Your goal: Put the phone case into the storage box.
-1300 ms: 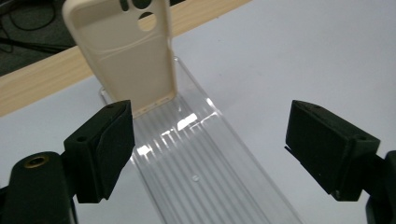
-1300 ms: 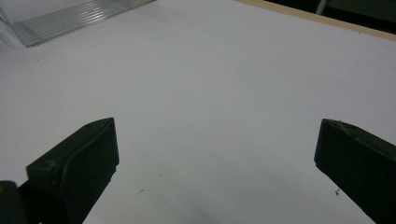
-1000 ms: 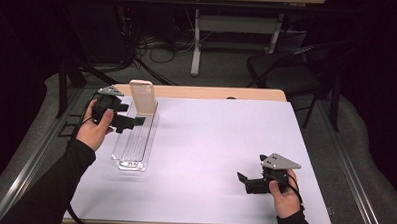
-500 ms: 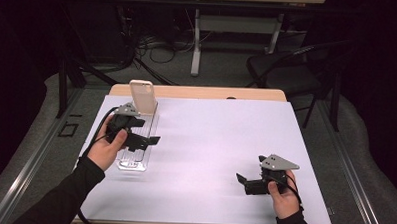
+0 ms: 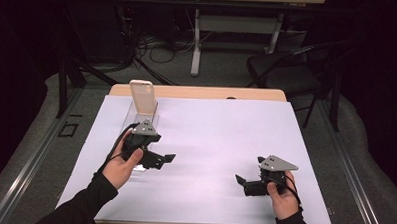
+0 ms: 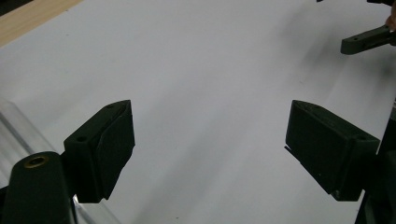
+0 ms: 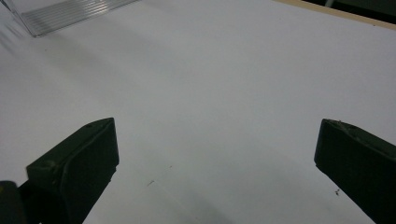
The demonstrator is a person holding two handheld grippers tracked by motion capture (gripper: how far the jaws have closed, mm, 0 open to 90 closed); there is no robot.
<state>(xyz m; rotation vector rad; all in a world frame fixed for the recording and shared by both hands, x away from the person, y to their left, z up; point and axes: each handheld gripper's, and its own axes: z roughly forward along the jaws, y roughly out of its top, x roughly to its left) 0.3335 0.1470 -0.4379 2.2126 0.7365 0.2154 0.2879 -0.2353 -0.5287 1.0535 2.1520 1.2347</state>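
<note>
A clear plastic box (image 5: 153, 116) lies at the left of the white table sheet (image 5: 220, 138), its pale lid (image 5: 142, 96) standing upright at the far end. The hand holding my left gripper (image 5: 163, 160) covers the box's near end. That gripper points right over the sheet, open and empty. In the left gripper view my left gripper (image 6: 210, 126) has bare sheet between its jaws and the box's edge (image 6: 14, 123) at lower left. My right gripper (image 5: 244, 183) rests low near the front right, open, pointing left. In the right gripper view my right gripper (image 7: 217, 140) holds nothing, and the box's corner (image 7: 70, 11) sits far off.
The table's wooden back edge (image 5: 197, 92) shows beyond the sheet. A dark chair (image 5: 288, 65) and desk legs (image 5: 196, 47) stand on the floor behind. A jaw of the right gripper (image 6: 369, 39) appears far off in the left gripper view.
My left gripper has moved from beside the box's far part toward the person and to the right, past the box's near end. The right gripper has stayed put.
</note>
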